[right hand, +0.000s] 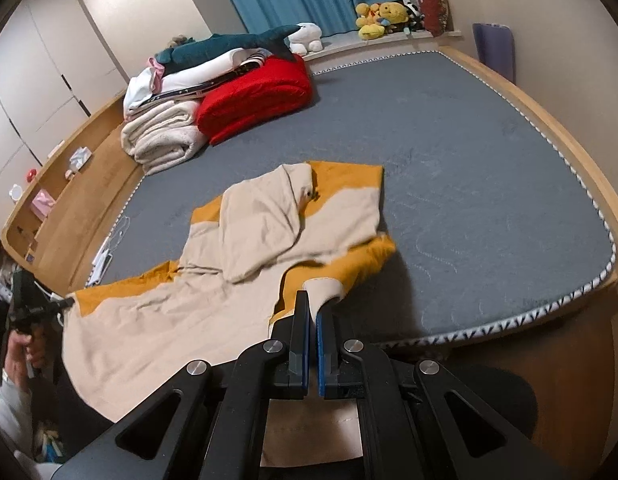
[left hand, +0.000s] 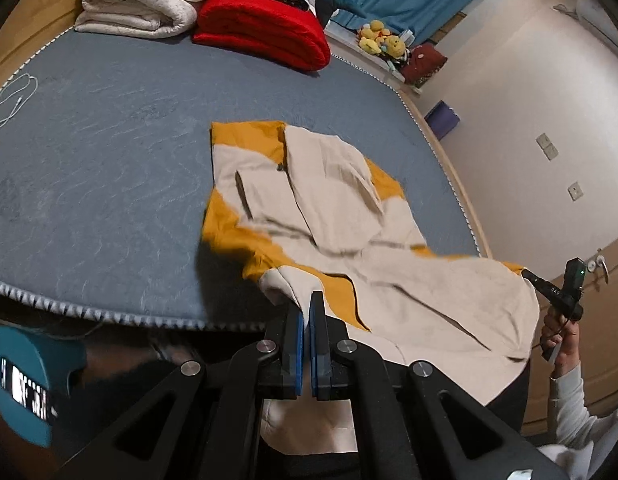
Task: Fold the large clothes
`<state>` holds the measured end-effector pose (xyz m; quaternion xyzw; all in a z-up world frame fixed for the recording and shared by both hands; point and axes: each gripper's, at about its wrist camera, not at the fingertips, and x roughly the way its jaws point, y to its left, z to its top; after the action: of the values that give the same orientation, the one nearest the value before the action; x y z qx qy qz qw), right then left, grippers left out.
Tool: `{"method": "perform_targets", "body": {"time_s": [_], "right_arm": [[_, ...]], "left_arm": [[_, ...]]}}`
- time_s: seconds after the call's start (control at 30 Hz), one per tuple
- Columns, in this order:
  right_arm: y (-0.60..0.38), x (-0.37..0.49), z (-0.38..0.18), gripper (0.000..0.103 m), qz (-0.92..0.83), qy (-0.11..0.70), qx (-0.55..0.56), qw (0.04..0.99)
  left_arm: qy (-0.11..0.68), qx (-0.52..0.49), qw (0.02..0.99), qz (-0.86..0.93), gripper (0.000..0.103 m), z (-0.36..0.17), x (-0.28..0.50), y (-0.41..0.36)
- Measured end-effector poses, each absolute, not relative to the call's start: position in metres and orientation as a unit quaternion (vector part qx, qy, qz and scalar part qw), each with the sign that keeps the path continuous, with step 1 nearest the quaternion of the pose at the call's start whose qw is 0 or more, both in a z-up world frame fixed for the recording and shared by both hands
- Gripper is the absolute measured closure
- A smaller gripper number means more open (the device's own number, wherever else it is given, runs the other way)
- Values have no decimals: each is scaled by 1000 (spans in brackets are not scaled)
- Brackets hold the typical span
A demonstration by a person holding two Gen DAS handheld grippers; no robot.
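A cream and mustard jacket is spread on the grey mattress, its near edge lifted off the bed. That edge is clamped at one corner by the left hand-held gripper and at the other by the right hand-held gripper. A red blanket is stacked well behind.
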<state>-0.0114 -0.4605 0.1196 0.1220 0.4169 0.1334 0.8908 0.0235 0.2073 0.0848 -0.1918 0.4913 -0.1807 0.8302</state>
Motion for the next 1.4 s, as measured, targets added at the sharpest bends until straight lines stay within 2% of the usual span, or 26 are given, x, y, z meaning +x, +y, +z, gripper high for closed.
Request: {"method": "perform_targets", "body": {"time_s": [0.43, 0.6, 0.77, 0.8, 0.87, 0.93, 1.03, 1.1, 1.13, 1.27, 1.4], "right_arm": [[-433, 229, 18, 100, 109, 470, 88, 872], [-436, 298, -41, 100, 76, 507, 124, 850], [-426, 323, -58, 99, 64, 521, 117, 843], [-427, 325, -59, 96, 63, 523, 120, 842], [-436, 326, -63, 93, 59, 525, 144, 837], [-445, 322, -64, 91, 63, 519, 165, 836], [-452, 312, -59, 82, 80, 503, 171, 844], [-461, 303, -53, 63, 61, 486, 162, 857], [-467, 301, -49, 59, 53, 479, 169, 860], [-489, 293, -48, 56, 45, 465, 209, 859], [-469, 299, -73, 56, 71, 522, 175, 832]], "left_arm": [[555, -228, 792, -114, 102, -37, 231, 204], [586, -210, 777, -97, 101, -68, 257, 192], [590, -247, 762, -104, 90, -75, 262, 201], [587, -260, 759, -106, 89, -74, 261, 206], [575, -278, 763, -101, 76, -70, 255, 216], [557, -293, 772, -83, 70, -63, 246, 231], [536, -333, 772, -71, 68, -62, 235, 252], [532, -346, 770, -58, 67, -63, 229, 261], [535, -346, 769, -54, 67, -65, 227, 263], [560, -320, 763, -45, 66, -78, 228, 256], [582, -290, 759, -47, 64, -97, 234, 241]]}}
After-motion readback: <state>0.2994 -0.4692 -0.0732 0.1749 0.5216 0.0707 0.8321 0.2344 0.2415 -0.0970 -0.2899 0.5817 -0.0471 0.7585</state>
